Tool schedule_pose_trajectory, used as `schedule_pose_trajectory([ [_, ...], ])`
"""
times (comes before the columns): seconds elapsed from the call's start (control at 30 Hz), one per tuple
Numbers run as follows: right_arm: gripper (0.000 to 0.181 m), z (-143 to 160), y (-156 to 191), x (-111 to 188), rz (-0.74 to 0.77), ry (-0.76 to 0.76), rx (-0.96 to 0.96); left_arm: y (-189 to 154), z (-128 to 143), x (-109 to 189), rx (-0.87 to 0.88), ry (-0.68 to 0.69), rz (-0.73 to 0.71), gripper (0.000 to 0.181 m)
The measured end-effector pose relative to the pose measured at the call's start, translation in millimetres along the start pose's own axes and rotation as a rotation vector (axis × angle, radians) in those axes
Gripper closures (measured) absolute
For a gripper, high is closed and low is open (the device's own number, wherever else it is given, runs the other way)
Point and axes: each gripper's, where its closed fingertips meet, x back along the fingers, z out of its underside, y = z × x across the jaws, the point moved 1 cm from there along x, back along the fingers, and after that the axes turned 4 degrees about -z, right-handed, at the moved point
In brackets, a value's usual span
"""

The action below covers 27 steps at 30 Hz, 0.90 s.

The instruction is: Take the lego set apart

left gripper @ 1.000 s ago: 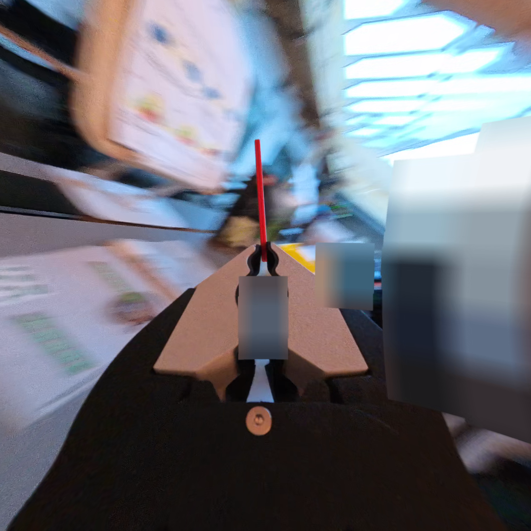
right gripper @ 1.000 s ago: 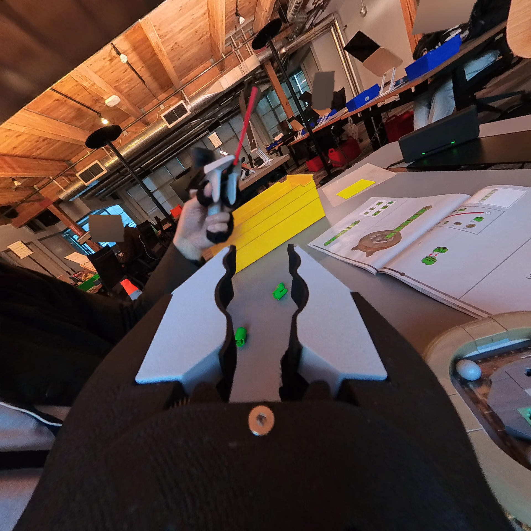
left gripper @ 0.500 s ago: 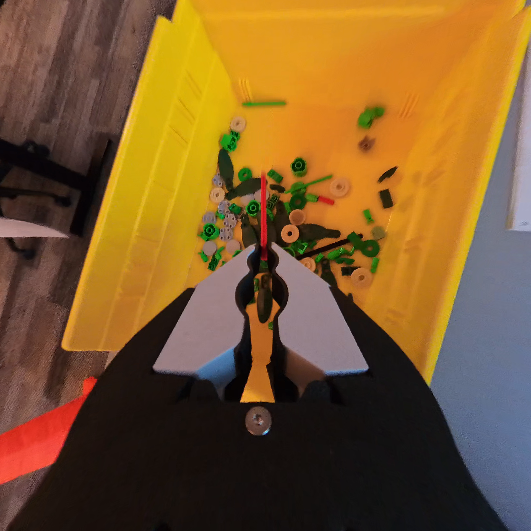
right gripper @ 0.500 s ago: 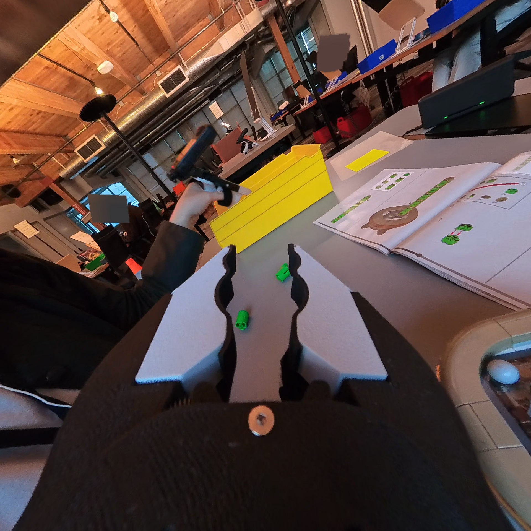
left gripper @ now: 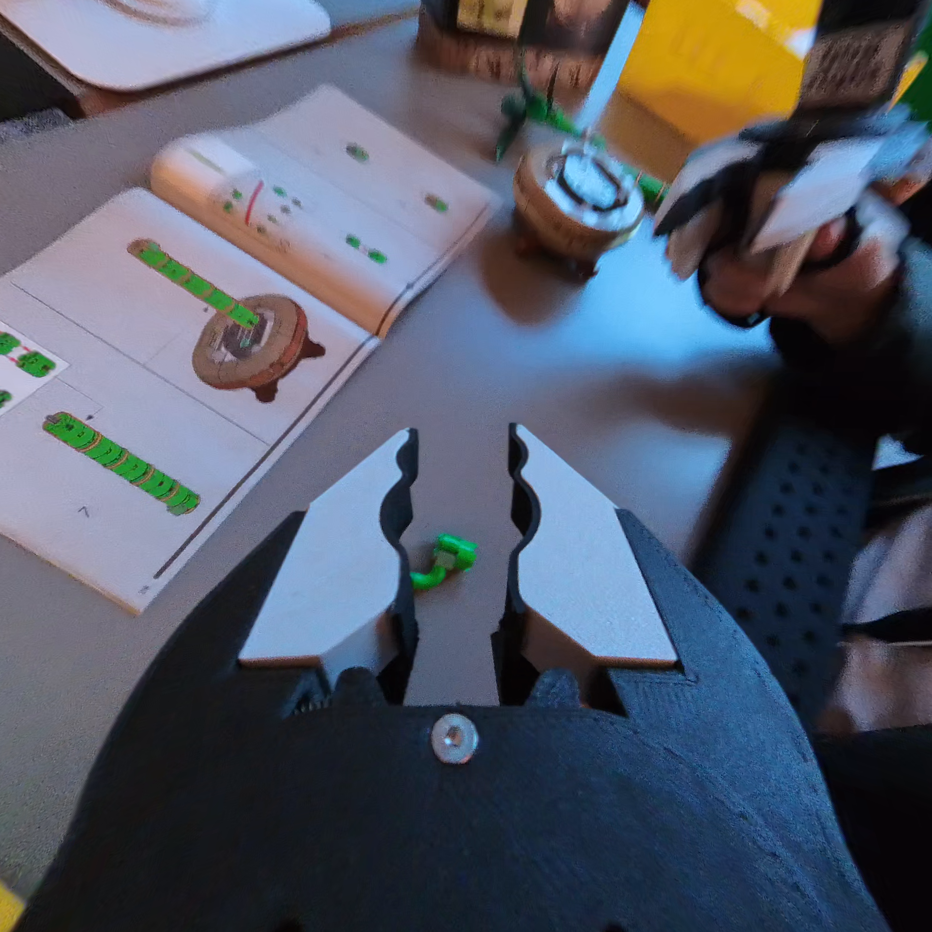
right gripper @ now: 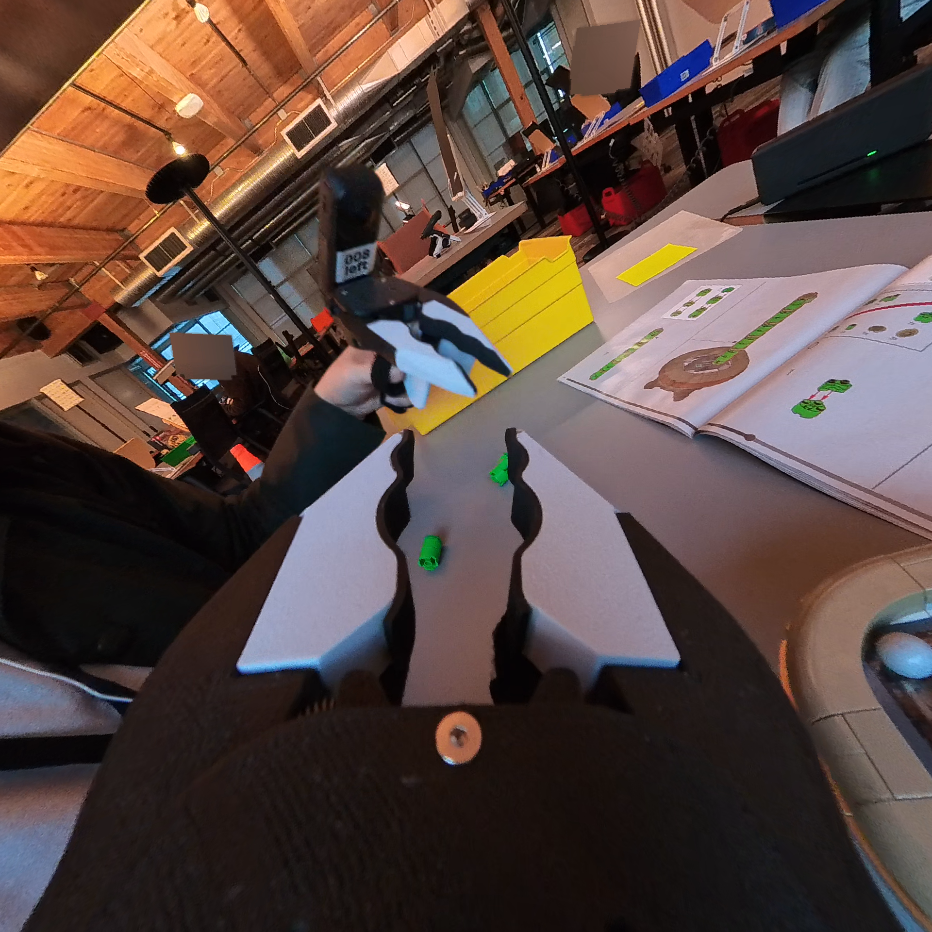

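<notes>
My left gripper (left gripper: 461, 431) is open and holds nothing, low over the grey table (left gripper: 529, 363). A small green lego piece (left gripper: 444, 560) lies on the table and shows through the gap between its fingers, which do not touch it. The round tan lego base (left gripper: 575, 201) with a green stalk stands farther off. My right gripper (right gripper: 459, 434) is open and empty. Two small green pieces (right gripper: 430, 552) (right gripper: 499, 469) lie on the table beyond it. The left gripper also shows in the right wrist view (right gripper: 486, 378), raised in front of the yellow bin (right gripper: 524, 312). The tan base's rim (right gripper: 857, 630) is at the lower right there.
An open instruction booklet (left gripper: 176, 353) lies on the table left of the base; it also shows in the right wrist view (right gripper: 756, 378). The right gripper and hand (left gripper: 756, 212) are blurred at the upper right. A black perforated chair (left gripper: 787, 529) stands off the table's right edge. Left tips to right tips: about 15 cm.
The left gripper was shut on a thin red rod, carried it over the yellow bin, then opened; the rod is gone and it has swung back over the table. The right gripper barely moved.
</notes>
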Motion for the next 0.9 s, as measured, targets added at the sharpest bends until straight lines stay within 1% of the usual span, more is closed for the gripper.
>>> schedule_pose_trajectory([
  [0.07, 0.146, 0.6, 1.2, -0.6, -0.004, 0.005, 0.003, 4.3, 19.3, -7.4, -0.102, 0.077, -0.029, 0.145],
  [0.13, 0.146, 1.8, 1.8, -1.4, -0.003, 0.013, 0.01, -1.5, 37.8, -8.5, -0.187, 0.155, 0.001, 0.142],
  [0.17, 0.146, 2.8, 1.6, -1.7, -0.001, 0.018, 0.013, -13.4, 43.3, -7.5, -0.216, 0.168, 0.07, 0.145],
  [0.2, 0.145, 3.9, 1.3, -2.1, 0.002, 0.024, 0.015, -35.0, 50.3, -3.8, -0.241, 0.186, 0.202, 0.15],
  [0.23, 0.145, 4.9, 1.3, -2.5, 0.002, 0.03, 0.016, -55.4, 57.5, 0.8, -0.265, 0.208, 0.324, 0.15],
  [0.27, 0.145, 5.4, 1.5, -3.1, 0.001, 0.032, 0.018, -68.6, 64.5, 3.1, -0.289, 0.235, 0.397, 0.15],
  [0.3, 0.145, 5.9, 1.7, -3.4, 0.0, 0.035, 0.02, -76.4, 72.0, 3.0, -0.322, 0.269, 0.436, 0.149],
  [0.37, 0.145, 6.7, 1.8, -3.8, -0.001, 0.039, 0.02, -81.7, 83.5, -3.1, -0.391, 0.312, 0.442, 0.143],
  [0.43, 0.146, 6.1, 2.2, -3.6, -0.002, 0.037, 0.02, -90.4, 92.6, -5.3, -0.424, 0.349, 0.486, 0.139],
  [0.47, 0.146, 5.6, 2.1, -3.3, -0.001, 0.035, 0.022, -92.3, 95.7, -6.9, -0.432, 0.364, 0.493, 0.14],
  [0.57, 0.145, 5.5, 1.6, -2.9, 0.001, 0.035, 0.019, -87.8, 107.3, -15.6, -0.449, 0.43, 0.458, 0.145],
  [0.6, 0.145, 5.8, 1.6, -3.1, 0.0, 0.035, 0.018, -86.1, 111.9, -17.7, -0.455, 0.455, 0.451, 0.151],
  [0.63, 0.146, 6.5, 1.5, -3.4, -0.001, 0.039, 0.016, -87.2, 112.9, -17.8, -0.453, 0.459, 0.462, 0.165],
  [0.7, 0.145, 8.2, 2.0, -4.4, -0.005, 0.049, 0.013, -90.3, 115.0, -13.8, -0.451, 0.486, 0.49, 0.166],
  [0.73, 0.145, 8.9, 3.1, -5.2, -0.012, 0.052, 0.014, -92.1, 110.4, -13.3, -0.46, 0.461, 0.49, 0.166],
  [0.77, 0.145, 10.0, 4.6, -6.3, -0.022, 0.056, 0.012, -92.7, 99.5, -15.4, -0.47, 0.397, 0.467, 0.166],
  [0.83, 0.145, 17.1, 8.7, -10.6, -0.057, 0.091, -0.018, -95.5, 67.9, -19.8, -0.478, 0.232, 0.414, 0.166],
  [0.9, 0.142, 31.7, 14.2, -17.4, -0.118, 0.156, -0.111, -101.7, 40.9, -22.9, -0.49, 0.093, 0.37, 0.166],
])
